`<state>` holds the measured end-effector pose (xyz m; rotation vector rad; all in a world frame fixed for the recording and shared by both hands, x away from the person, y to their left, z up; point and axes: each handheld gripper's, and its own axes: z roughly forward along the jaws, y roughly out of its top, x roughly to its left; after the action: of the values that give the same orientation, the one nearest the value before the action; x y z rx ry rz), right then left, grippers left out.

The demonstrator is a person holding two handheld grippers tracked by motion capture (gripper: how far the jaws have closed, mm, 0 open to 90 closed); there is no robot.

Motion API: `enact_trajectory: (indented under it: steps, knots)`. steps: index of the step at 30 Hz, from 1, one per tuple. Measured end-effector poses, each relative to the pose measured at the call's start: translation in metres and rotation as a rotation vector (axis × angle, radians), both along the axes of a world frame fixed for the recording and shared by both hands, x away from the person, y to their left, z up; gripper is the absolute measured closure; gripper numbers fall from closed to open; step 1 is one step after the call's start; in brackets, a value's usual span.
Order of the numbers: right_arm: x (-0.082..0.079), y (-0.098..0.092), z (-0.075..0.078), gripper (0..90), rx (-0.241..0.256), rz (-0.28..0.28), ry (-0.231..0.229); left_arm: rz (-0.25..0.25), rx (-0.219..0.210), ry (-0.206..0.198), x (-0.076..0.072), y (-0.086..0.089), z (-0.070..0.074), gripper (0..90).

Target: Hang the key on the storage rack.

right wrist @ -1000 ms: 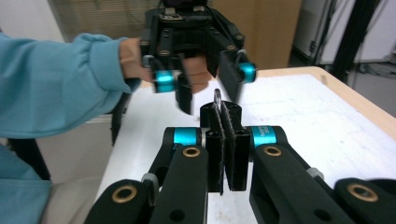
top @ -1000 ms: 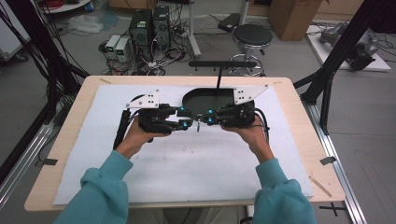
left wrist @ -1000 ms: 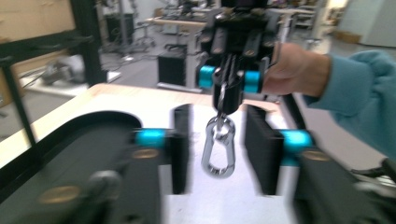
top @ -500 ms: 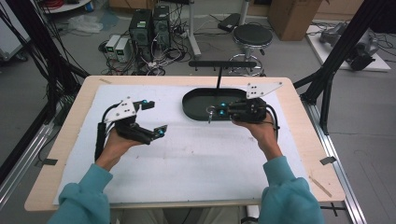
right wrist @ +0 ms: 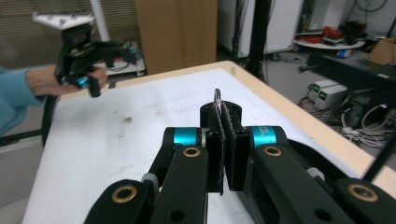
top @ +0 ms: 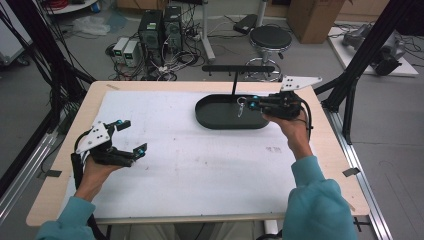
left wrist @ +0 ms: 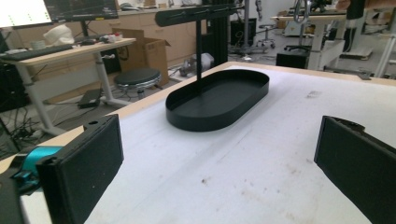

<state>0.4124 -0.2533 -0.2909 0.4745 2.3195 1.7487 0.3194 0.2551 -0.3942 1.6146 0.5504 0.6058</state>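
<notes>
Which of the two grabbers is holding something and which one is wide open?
The right gripper, over the black tray, is pinched shut on a small metal ring. The left gripper, near the table's left edge, has its fingers spread wide and empty.

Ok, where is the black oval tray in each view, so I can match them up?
High view: black oval tray on the far side, right of centre.
Left gripper view: upper middle, beyond the open jaws.
Right gripper view: mostly hidden behind the shut jaws; probably the dark sliver at lower right.
Shared landmark: the white mat under it.
</notes>
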Motion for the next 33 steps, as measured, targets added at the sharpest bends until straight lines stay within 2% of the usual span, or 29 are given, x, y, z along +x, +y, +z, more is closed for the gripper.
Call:
enact_trajectory:
  steps: [1, 2, 3, 6, 11, 20, 22, 25, 33]
  knots:
    - [0.004, -0.003, 0.004, 89.0, -0.012, -0.015, 0.006, 0.004, -0.023, -0.001, -0.003, 0.004, -0.003, 1.7]
    - [0.006, -0.004, 0.006, 89.0, -0.016, -0.024, 0.003, 0.004, -0.023, -0.001, -0.003, 0.004, -0.003, 1.7]
    - [0.009, -0.005, 0.008, 89.0, -0.024, -0.032, 0.003, 0.010, -0.053, 0.013, -0.005, 0.008, -0.008, 1.7]
    - [0.012, -0.007, 0.012, 89.0, -0.039, -0.049, 0.011, 0.026, -0.069, 0.015, -0.008, 0.011, -0.013, 1.7]
    - [0.021, -0.012, 0.023, 89.0, -0.064, -0.077, 0.000, 0.059, -0.091, -0.010, -0.016, 0.018, -0.026, 1.7]
    - [0.031, -0.021, 0.036, 88.9, -0.097, -0.118, 0.006, 0.088, -0.105, -0.013, -0.024, 0.021, -0.043, 1.7]
    - [0.035, -0.023, 0.038, 89.0, -0.110, -0.123, 0.011, 0.095, -0.110, -0.012, -0.025, 0.021, -0.046, 1.7]
    - [0.043, -0.023, 0.041, 88.9, -0.139, -0.134, 0.011, 0.112, -0.113, -0.032, -0.027, 0.023, -0.051, 1.7]
    - [0.057, -0.026, 0.044, 88.9, -0.199, -0.151, 0.020, 0.135, -0.118, -0.021, -0.028, 0.024, -0.062, 1.7]
